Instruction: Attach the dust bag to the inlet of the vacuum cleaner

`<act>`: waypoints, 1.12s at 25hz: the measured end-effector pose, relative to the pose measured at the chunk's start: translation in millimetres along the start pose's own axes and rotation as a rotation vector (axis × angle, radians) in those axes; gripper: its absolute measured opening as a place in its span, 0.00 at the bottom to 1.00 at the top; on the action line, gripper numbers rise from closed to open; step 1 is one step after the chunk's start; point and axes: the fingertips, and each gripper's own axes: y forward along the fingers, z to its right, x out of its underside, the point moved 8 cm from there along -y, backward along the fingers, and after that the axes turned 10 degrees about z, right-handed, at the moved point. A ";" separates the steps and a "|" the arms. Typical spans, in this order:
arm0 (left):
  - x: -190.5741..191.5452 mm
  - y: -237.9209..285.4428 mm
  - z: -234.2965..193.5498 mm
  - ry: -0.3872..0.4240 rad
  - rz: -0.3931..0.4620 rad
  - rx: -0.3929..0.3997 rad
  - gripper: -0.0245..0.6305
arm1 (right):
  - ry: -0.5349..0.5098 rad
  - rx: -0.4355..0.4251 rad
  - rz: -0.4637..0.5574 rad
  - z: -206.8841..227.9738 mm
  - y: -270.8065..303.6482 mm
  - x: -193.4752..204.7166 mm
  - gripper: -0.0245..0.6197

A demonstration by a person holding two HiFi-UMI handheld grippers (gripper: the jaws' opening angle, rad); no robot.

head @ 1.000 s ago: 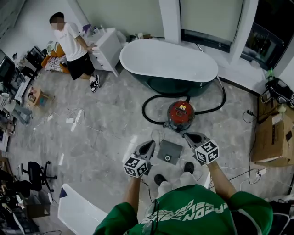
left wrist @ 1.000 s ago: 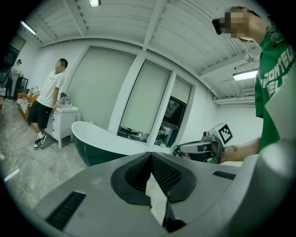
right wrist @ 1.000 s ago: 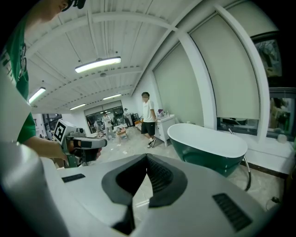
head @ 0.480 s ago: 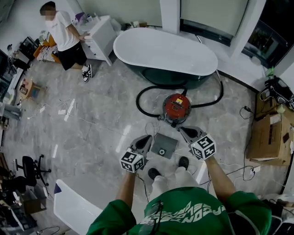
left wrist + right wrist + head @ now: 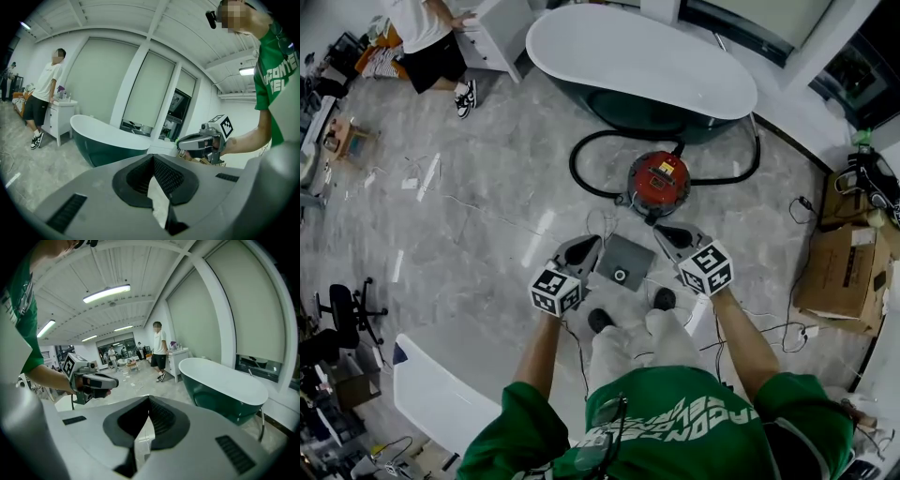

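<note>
Dust bag (image 5: 623, 262) lies flat on the floor (image 5: 487, 187) between left gripper (image 5: 581, 249) and right gripper (image 5: 667, 233), near the red vacuum cleaner (image 5: 658, 181); both pairs of jaws sit closed on nothing; each should open, drop, and pinch an opposite edge, round hole (image 5: 620, 276) left clear.

The view has tipped down, so the vacuum cleaner (image 5: 658, 181) and bystander (image 5: 427, 42) sit higher.

Dust bag (image 5: 625, 262) on the floor (image 5: 487, 197) between left hand-held gripper (image 5: 583, 247) and right hand-held gripper (image 5: 667, 233); vacuum cleaner (image 5: 658, 182) beyond, bathtub (image 5: 642, 58) behind.
</note>
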 end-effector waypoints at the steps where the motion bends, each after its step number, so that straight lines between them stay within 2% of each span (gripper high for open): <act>1: 6.5 1.0 -4.8 0.001 -0.001 0.004 0.04 | -0.004 -0.009 -0.001 1.1 6.3 6.2 0.05; 6: 52.8 11.5 -36.6 0.025 0.003 0.029 0.04 | -0.024 -0.031 -0.003 14.1 45.1 53.8 0.05; 10: 107.4 21.1 -65.8 0.059 -0.021 0.061 0.04 | -0.037 -0.041 -0.009 26.5 80.6 109.0 0.05; 13: 153.4 31.4 -91.1 0.080 -0.025 0.080 0.04 | -0.059 -0.047 -0.004 41.6 106.9 150.9 0.05; 21: 283.8 63.4 -153.2 0.073 -0.001 0.103 0.04 | -0.086 -0.085 0.007 86.9 156.9 277.9 0.05; 28: 397.1 103.3 -194.5 0.127 -0.007 0.179 0.04 | -0.124 -0.157 0.020 115.7 196.2 396.0 0.05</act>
